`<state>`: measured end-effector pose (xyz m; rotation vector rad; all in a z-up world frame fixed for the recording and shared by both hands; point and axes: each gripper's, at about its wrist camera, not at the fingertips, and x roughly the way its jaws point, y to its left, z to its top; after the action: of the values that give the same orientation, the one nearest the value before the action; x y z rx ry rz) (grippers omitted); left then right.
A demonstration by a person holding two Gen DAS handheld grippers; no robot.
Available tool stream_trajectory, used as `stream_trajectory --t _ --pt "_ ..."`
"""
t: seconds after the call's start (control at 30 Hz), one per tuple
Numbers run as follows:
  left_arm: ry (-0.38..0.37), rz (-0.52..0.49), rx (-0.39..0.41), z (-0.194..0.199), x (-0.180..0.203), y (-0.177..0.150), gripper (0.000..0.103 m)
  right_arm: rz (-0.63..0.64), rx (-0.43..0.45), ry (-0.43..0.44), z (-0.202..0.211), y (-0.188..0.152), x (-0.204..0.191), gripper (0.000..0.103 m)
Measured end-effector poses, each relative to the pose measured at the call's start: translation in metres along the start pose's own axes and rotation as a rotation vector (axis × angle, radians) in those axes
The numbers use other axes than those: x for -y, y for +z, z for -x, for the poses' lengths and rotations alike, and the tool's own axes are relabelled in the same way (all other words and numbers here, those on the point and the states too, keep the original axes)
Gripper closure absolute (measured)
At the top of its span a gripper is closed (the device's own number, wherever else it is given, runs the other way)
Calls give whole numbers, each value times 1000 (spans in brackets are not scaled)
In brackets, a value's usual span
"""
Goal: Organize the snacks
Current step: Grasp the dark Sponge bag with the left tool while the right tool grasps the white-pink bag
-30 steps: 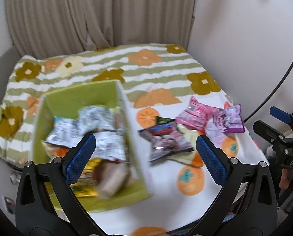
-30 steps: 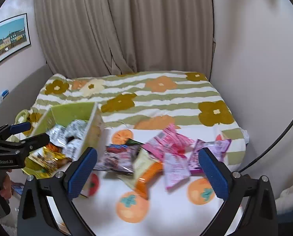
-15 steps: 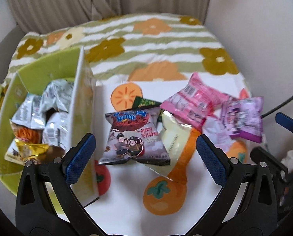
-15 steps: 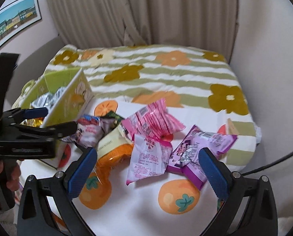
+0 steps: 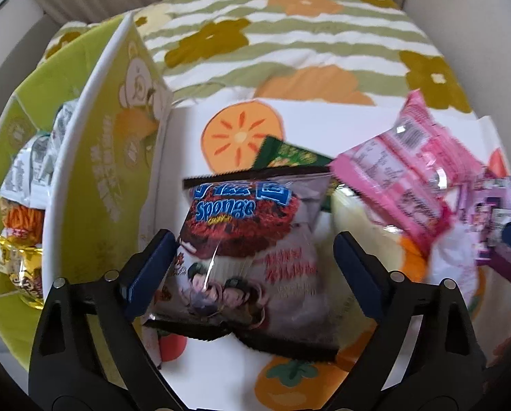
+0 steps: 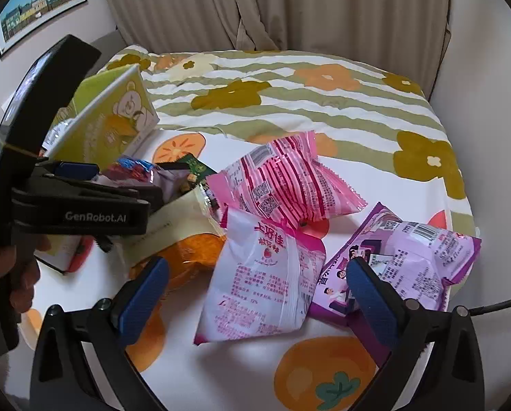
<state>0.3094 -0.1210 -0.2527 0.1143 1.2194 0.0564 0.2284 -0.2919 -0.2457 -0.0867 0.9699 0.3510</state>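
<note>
A "Sponge" snack pack lies flat on the white persimmon-print cloth, beside the green bear-print box. My left gripper points down over it, jaws closing with the pack between them. The left pad brushes the pack's edge and the right pad stands just clear. My right gripper is open wide around a white-and-pink pack, with neither pad touching it. A pink striped pack, a purple pack and an orange-and-cream pack lie around it.
The green box holds silver packs, an orange one and a gold one. A dark green pack peeks from under the Sponge pack. A hand holds the left tool. Behind lie the striped flower blanket, curtains and a wall.
Both grippers have dropped toward the snacks. The left one swung from over the box to the Sponge pack and its jaws narrowed. The right one came down over the white-and-pink pack.
</note>
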Motion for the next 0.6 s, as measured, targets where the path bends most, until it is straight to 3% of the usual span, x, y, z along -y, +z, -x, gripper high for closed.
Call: stream_trajectory --t 0.27,0.3,0.33,0.6 --pt "27 -21 -22 -15 -2 -3 18 46 3 -51 -14 -7 -5 1" --pt "30 -25 -22 -16 -2 -4 21 49 2 -57 -15 -8 -5 1" --pt "45 -33 -30 -18 -3 -4 32 52 2 -62 -16 -8 -6 1" --pt "19 -56 -14 -18 -13 -8 46 61 -4 -84 -24 -9 -12 1"
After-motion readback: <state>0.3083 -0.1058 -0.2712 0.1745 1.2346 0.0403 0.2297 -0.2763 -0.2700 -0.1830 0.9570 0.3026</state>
